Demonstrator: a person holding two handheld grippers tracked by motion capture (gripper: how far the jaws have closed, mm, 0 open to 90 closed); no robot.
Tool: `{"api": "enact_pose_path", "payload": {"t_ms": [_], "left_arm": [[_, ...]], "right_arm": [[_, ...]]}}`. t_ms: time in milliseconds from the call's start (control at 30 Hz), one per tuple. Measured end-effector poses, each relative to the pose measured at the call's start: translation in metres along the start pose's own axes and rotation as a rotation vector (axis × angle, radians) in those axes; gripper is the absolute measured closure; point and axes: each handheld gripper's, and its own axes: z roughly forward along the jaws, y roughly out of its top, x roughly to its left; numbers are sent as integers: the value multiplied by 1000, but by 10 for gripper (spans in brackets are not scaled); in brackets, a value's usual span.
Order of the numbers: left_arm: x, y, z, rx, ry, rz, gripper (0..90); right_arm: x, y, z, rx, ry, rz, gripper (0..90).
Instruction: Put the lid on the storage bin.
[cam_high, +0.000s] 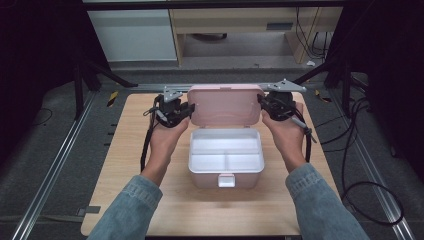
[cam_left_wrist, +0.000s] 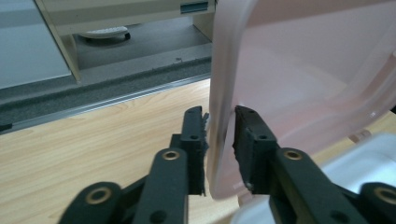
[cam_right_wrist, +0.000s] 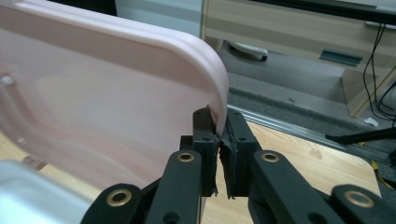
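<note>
**A:** Status on the box?

**B:** Pink lunch box (cam_high: 226, 159) sits mid-table (cam_high: 140, 210), lid (cam_high: 226, 104) hinged up at the far side, standing near upright. I've got the lid by both side edges. Left gripper (cam_high: 188, 111) straddles the left rim; in the left gripper view the jaws sit either side of the lid's edge (cam_left_wrist: 219, 140) with a slight gap on the outer side, so narrow, barely biting. Right gripper (cam_high: 260, 102) is clamped on the right rim near the top corner, jaws nearly together on the plastic (cam_right_wrist: 218, 116).

**A:** How will it handle?

**B:** Thin moulded plastic, light, my guess. Lid flexes a bit, glossy so slippery under the pads. Base (cam_high: 226, 170) is empty, two white compartments, so little weight holding it down. It could skid or tip if I pull unevenly.

**A:** Best hold?

**B:** Rims, where I am. Rolled edge is stiffest. I'd tighten the left first, then move both sides together about the hinge.
</note>
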Motion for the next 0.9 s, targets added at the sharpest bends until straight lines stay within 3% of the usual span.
{"api": "enact_pose_path", "payload": {"t_ms": [200,400,600,900], "left_arm": [[-2,-27,-23,-20,-24,4,589],[11,-51,-44,-27,-35,-24,514],[27,-61,-60,-26,-41,-17,451],[38,-67,-64,19,-17,-11,353]], "right_arm": [[4,-14,-22,-28,37,-6,847],[9,-32,-41,-36,74,-6,822],[8,-47,-52,-39,136,27,792],[3,-60,-61,-36,213,69,770]]}}
